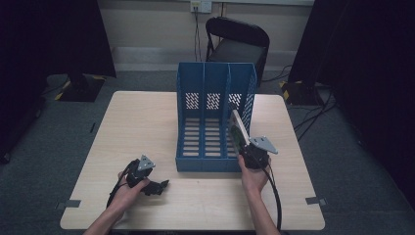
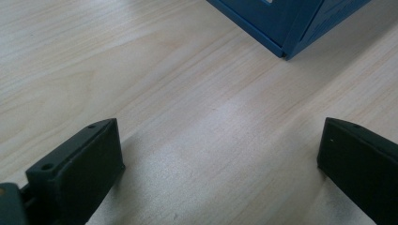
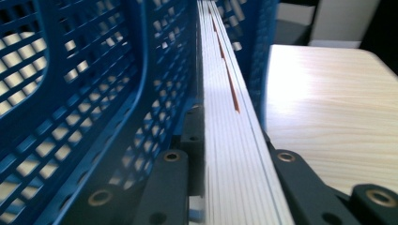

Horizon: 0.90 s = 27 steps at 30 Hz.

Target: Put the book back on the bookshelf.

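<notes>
Blue rack (image 1: pixel 215 93) walls are squeezing close while my right claw (image 1: pixel 243 147) is pinching the book (image 3: pixel 230 140) tight. It could be bumping a wall and slipping. My left claw (image 2: pixel 216 159) is resting wide open, holding nothing.

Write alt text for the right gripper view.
The right gripper is shut on a book seen edge-on, its white page block running into the blue file rack. The pale wooden table lies beside it.

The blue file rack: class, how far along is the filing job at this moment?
Done: nothing stands fully filed in the blue file rack; its left and middle slots look empty. In hand: the right claw is shut on a book, which leans tilted in the rightmost slot. Left: stand the book in and release. The left claw rests open on the table.
</notes>
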Available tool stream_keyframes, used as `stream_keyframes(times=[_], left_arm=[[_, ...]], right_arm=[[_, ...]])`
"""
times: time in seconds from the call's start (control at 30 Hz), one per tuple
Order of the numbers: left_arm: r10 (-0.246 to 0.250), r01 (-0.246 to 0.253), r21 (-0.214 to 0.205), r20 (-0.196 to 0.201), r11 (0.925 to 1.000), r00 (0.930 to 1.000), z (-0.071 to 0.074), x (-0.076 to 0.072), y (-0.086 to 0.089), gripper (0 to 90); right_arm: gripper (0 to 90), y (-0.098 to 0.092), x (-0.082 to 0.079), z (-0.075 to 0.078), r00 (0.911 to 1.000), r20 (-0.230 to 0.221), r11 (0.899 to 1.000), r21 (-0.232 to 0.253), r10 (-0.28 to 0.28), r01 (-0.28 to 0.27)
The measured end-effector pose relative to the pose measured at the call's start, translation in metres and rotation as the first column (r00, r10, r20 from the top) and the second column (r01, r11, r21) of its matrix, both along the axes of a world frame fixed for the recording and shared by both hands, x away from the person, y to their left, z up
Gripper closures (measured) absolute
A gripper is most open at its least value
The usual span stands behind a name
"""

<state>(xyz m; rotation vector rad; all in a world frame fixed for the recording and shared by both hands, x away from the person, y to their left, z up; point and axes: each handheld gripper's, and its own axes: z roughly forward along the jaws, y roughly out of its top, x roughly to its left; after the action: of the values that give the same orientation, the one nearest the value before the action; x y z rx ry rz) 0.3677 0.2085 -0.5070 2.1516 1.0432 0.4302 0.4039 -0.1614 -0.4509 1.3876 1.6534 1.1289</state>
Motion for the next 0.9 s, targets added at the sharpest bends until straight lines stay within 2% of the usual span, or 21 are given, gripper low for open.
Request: stream_keyframes(times=[0.07,0.2,0.43,0.6,0.77,0.9], left_arm=[[-0.001,0.001,0.001,-0.001,1.0000,1.0000,0.0001,0.0000,0.0000,0.0],[-0.002,0.002,0.002,0.000,1.0000,1.0000,0.0001,0.0001,0.0001,0.0],[-0.003,0.003,0.000,-0.002,1.0000,1.0000,0.0001,0.0002,0.0002,0.0],[-0.002,0.002,0.002,-0.002,1.0000,1.0000,0.0002,0.0001,0.0001,0.0],[-0.003,0.003,0.002,0.000,1.0000,1.0000,0.0001,0.0001,0.0001,0.0],[-0.001,0.001,0.000,0.000,1.0000,1.0000,0.0000,0.0001,0.0000,0.0]], right_arm=[[76.4,0.0015,-0.0032,-0.0012,0.9979,0.032,0.998,-0.009,-0.056,0.057],[76.5,0.0020,-0.0040,-0.0024,0.9954,0.038,0.996,0.008,-0.088,0.088],[76.5,0.0064,-0.0055,-0.0030,0.9887,0.061,0.990,-0.005,-0.137,0.138],[76.4,0.0082,-0.0058,-0.0039,0.9805,0.069,0.983,-0.015,-0.184,0.186],[76.0,0.0057,-0.0053,-0.0029,0.9829,0.055,0.984,-0.008,-0.176,0.176],[74.1,0.0040,-0.0046,-0.0010,0.9876,0.043,0.988,-0.024,-0.151,0.152]])
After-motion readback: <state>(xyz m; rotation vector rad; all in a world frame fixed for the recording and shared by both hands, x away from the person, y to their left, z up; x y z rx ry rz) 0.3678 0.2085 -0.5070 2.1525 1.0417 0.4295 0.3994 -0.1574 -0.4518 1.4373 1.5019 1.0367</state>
